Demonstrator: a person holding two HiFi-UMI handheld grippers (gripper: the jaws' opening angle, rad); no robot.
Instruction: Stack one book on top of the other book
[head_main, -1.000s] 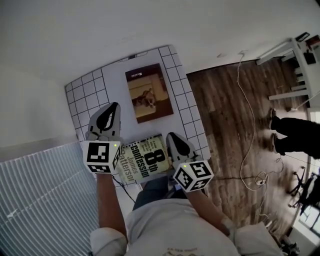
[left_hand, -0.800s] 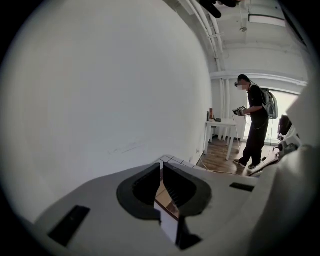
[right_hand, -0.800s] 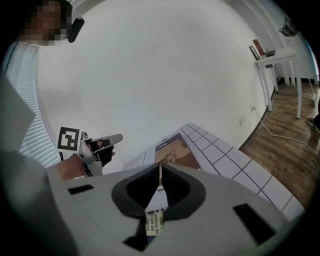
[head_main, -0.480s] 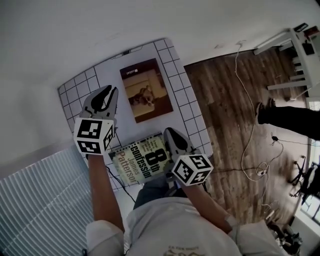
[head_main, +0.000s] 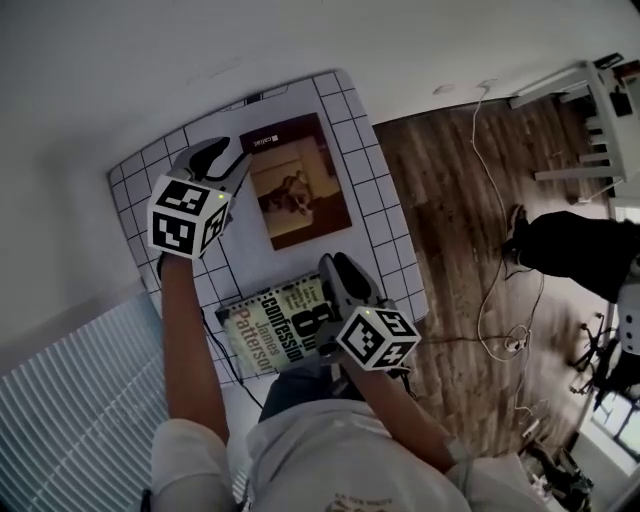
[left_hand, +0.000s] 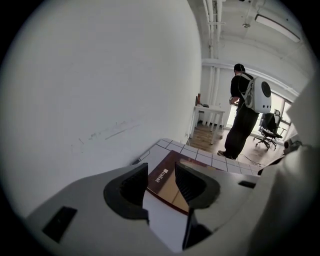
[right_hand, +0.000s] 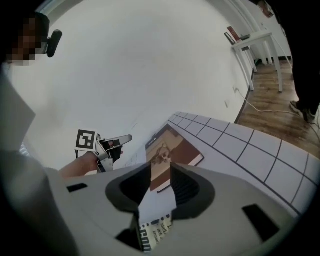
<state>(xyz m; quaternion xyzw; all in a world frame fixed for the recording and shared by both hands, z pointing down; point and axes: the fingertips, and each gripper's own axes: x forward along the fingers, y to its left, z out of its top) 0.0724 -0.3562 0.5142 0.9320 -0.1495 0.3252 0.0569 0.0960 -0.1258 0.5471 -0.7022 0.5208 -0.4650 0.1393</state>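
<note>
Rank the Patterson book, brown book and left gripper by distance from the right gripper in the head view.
1. Patterson book, directly beneath the right gripper.
2. Brown book, farther ahead.
3. Left gripper, at the brown book's far-left corner.

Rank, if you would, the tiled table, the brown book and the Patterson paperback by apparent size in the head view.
Tiled table
Brown book
Patterson paperback, partly hidden by the right gripper, making the last two unsure

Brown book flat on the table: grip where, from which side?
Probably its left long edge, coming low from the left: the brown book lies flat, so only edges offer a pinch. The left gripper, jaws just opening, nothing between them, is beside it.
</note>
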